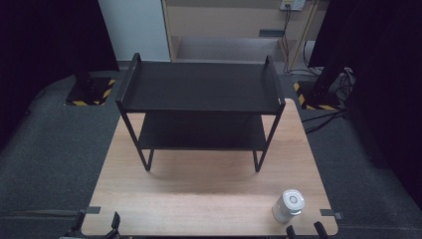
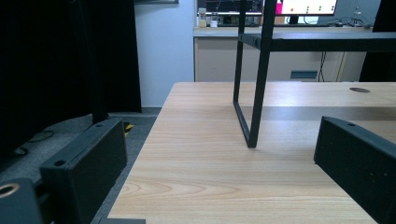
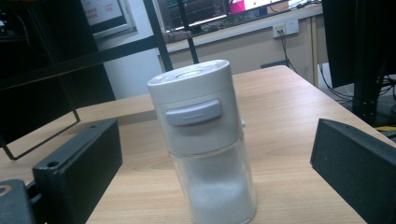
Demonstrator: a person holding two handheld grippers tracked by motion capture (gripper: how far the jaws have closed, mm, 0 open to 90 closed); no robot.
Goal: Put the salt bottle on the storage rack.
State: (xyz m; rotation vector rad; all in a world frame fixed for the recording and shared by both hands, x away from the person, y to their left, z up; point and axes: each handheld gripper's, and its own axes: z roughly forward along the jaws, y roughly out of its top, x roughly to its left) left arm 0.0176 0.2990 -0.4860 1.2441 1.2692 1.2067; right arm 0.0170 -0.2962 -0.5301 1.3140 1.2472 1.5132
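Right tongs — level, spread wide — flank upright shaker untouched.

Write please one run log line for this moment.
left gripper: open, at table near edge | right gripper: jaws open, facing shaker, not touching | shelf rack: bare

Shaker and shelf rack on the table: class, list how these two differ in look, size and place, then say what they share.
1. The shaker is white-capped with a clear body holding white powder; the shelf rack is all black.
2. The shaker is small; the shelf rack spans much of the table.
3. The shaker stands at the near right corner, between the open right gripper jaws, untouched; the shelf rack stands farther back.
Shared: both stand upright on the table.
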